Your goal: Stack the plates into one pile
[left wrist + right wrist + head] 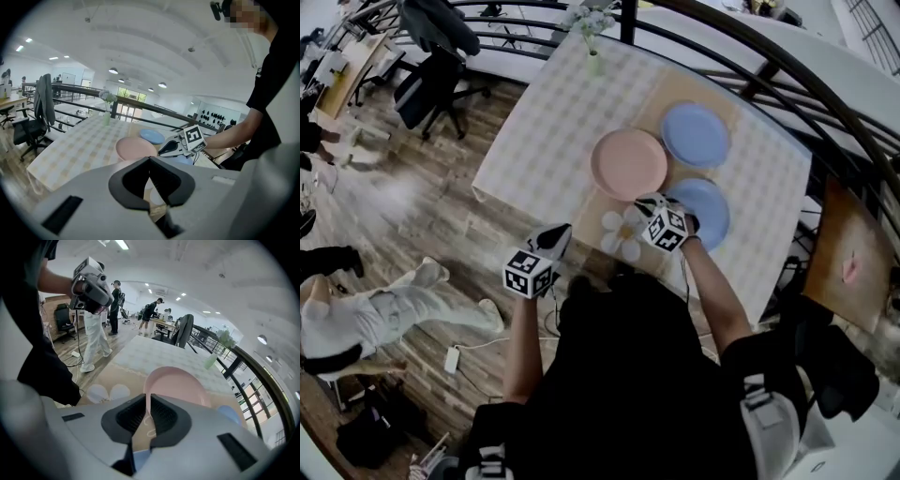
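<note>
**Right gripper clamping the pink plate by its rim, centre frame.**
Lift probably beginning; the next move is carrying it onto a blue plate.

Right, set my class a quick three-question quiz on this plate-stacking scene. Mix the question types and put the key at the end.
1. Multiple choice: how many plates are on view? A two; B three; C four.
2. True or false: the left gripper holds a plate.
3. Fill in: the right gripper is shut on the rim of the ___ plate.
Key: 1 B, one pink plate and two blue plates. 2 False, its jaws are together on nothing. 3 pink.
</note>
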### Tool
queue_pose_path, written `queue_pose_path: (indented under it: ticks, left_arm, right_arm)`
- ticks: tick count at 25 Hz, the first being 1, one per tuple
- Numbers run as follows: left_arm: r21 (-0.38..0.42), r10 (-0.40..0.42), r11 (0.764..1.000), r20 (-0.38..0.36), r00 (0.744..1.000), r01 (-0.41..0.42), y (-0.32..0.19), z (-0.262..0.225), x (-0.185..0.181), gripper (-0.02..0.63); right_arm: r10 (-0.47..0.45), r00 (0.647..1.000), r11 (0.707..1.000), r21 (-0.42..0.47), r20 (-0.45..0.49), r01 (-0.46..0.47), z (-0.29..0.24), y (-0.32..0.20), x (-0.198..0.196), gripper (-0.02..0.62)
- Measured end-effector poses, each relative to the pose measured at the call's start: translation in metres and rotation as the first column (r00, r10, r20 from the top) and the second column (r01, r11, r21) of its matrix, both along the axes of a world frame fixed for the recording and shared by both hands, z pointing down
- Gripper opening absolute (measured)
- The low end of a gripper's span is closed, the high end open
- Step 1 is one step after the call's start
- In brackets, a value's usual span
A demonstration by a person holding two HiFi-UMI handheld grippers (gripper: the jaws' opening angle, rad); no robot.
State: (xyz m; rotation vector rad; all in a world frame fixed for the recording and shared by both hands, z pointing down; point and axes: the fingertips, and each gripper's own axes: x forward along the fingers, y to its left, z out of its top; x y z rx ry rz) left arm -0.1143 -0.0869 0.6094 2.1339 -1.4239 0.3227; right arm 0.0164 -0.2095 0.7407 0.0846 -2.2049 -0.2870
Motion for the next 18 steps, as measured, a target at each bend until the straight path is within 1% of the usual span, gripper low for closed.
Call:
queue_pose_path:
  ticks: [3,8,13,16,18]
  left_arm:
    - [-0.012,-0.022,1.000,-0.003,1.000,0.022,0.007,0.005,0.003,0.002]
    - [-0.027,-0.074,0.997,0.004,0.997,0.074,0.024,0.012,-0.001,0.002]
    - [-0.036,-0.120,0.992,0.006,0.993,0.121,0.035,0.011,-0.007,0.002]
    - [-0.044,-0.135,0.990,0.004,0.991,0.136,0.043,0.014,-0.008,0.002]
    - [-0.048,-0.140,0.989,0.004,0.990,0.140,0.046,0.014,-0.005,0.002]
  right_arm:
    - [-0.014,1.000,1.000,-0.016,-0.013,0.013,0.012,-0.002,-0.005,0.034]
    - [-0.069,0.996,0.997,0.012,-0.063,0.070,0.029,-0.003,-0.009,0.038]
    - [-0.106,0.989,0.994,0.004,-0.099,0.107,0.046,0.000,-0.013,0.043]
    - [-0.145,0.979,0.987,0.044,-0.143,0.153,0.061,-0.003,-0.014,0.043]
    - [-0.184,0.965,0.974,0.098,-0.188,0.205,0.071,-0.007,-0.011,0.043]
